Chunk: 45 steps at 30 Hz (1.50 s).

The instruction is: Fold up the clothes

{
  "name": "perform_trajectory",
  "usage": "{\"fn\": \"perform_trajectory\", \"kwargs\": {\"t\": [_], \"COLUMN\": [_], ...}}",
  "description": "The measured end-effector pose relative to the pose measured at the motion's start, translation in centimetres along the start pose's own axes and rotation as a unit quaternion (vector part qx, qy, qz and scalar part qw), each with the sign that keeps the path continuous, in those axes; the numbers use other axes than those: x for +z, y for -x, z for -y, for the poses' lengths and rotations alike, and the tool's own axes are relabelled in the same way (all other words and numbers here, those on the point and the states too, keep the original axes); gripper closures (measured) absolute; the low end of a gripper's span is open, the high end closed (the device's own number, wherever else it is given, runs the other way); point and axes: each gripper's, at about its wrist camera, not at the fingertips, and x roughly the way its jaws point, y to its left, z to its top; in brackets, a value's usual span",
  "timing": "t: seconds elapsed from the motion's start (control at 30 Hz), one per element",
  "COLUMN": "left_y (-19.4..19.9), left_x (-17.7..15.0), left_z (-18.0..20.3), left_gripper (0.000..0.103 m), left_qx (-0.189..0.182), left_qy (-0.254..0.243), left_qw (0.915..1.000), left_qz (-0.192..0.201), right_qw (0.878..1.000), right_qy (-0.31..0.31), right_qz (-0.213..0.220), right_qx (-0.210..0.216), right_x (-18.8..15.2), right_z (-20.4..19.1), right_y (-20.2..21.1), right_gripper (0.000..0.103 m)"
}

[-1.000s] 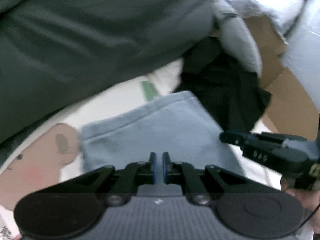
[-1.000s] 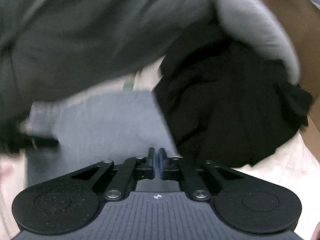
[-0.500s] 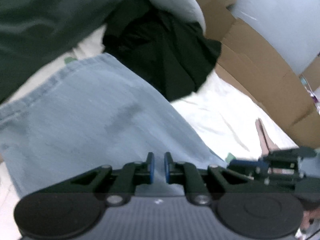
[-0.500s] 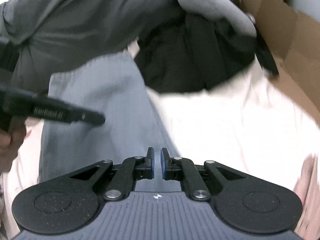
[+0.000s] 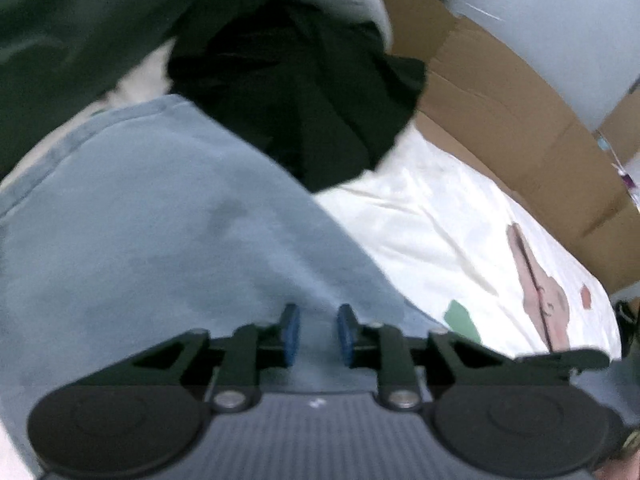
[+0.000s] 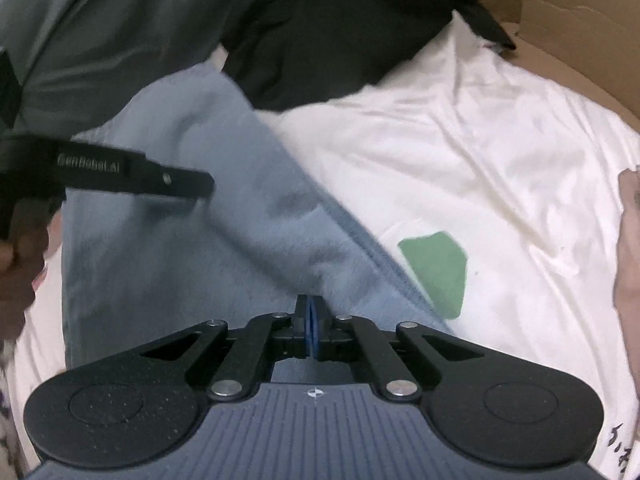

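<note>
My left gripper (image 5: 318, 338) hovers over the light blue denim garment (image 5: 160, 240), blue pads parted, gripping nothing. My right gripper (image 6: 313, 330) is pinched closed on that garment's near edge. It lies spread on the white printed bedsheet (image 6: 480, 160), beside a crumpled black garment (image 6: 320, 48).

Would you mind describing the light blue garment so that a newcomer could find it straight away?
Start from the white printed sheet that covers the surface in front of the cardboard. The light blue garment lies flat on its left part, with the right gripper closed at its near edge. Unlike the crumpled black garment and dark green garment heaped behind it, it is pale, spread out and has a stitched hem.
</note>
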Motion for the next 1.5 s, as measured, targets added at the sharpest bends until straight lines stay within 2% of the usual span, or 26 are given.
{"fn": "perform_trajectory", "kwargs": {"t": [0.07,0.13,0.17,0.2,0.23,0.37,0.47,0.6,0.7,0.8,0.9,0.97,1.07,1.2,1.37,1.5], "left_y": [-0.6,-0.9,-1.0,-1.1,-1.2,-1.8,-1.7,-0.7,-0.3,0.6,2.6,4.3,6.2,8.1,8.3,7.6], "left_x": [0.0,0.1,0.1,0.2,0.2,0.7,1.3,1.8,2.2,2.0,2.1,2.0,1.5,0.5,-0.6,-0.5], "left_z": [0.6,0.9,1.0,1.0,1.0,-0.2,-1.6,-2.4,-3.5,-3.9,-4.2,-4.9,-6.2,-7.9,-9.6,-10.4], "left_gripper": [0.075,0.072,0.07,0.07,0.071,0.1,0.1,0.1,0.1,0.1,0.1,0.099,0.099,0.098,0.097,0.1], "left_qx": [-0.001,-0.006,-0.01,-0.013,-0.015,0.001,-0.008,0.026,0.023,0.039,0.065,0.074,0.096,0.125,0.135,0.145], "left_qy": [-0.009,-0.008,-0.007,-0.006,-0.006,0.018,0.049,0.039,0.047,0.04,0.051,0.067,0.081,0.083,0.086,0.085], "left_qw": [1.0,0.9999,0.9999,0.9999,0.9998,0.9995,0.9982,0.9972,0.997,0.9965,0.9943,0.9925,0.9894,0.986,0.9856,0.9845], "left_qz": [0.0,0.003,0.005,0.008,0.01,0.024,0.034,0.058,0.057,0.062,0.067,0.071,0.074,0.071,0.054,0.052], "right_qw": [1.0,0.999,0.999,0.999,0.999,0.999,0.999,0.999,0.999,0.997,0.994,0.994,0.992,0.988,0.987,0.986], "right_qy": [-0.012,-0.017,-0.02,-0.024,-0.022,0.001,0.012,0.018,0.022,0.05,0.077,0.085,0.098,0.135,0.155,0.162], "right_qz": [0.017,0.034,0.033,0.03,0.027,0.017,0.006,-0.016,-0.024,-0.03,-0.034,-0.031,-0.029,-0.026,-0.01,-0.027], "right_qx": [0.003,0.004,0.009,0.016,0.022,0.036,0.035,0.024,0.037,0.051,0.064,0.068,0.072,0.071,0.045,0.016], "right_x": [0.6,1.6,2.0,2.4,2.7,3.5,3.9,4.5,5.2,5.4,5.7,5.9,6.3,6.5,7.4,7.6], "right_z": [0.3,0.8,1.1,1.4,1.6,1.3,1.1,1.1,1.0,0.2,-0.5,-0.6,-0.8,-1.5,-2.0,-2.4], "right_y": [0.8,1.6,1.7,1.6,1.5,0.3,-0.9,-2.6,-3.3,-3.8,-4.2,-4.5,-4.5,-3.9,-2.5,-3.7], "right_gripper": [0.097,0.091,0.087,0.076,0.074,0.074,0.074,0.073,0.069,0.063,0.063,0.068,0.081,0.089,0.091,0.091]}}
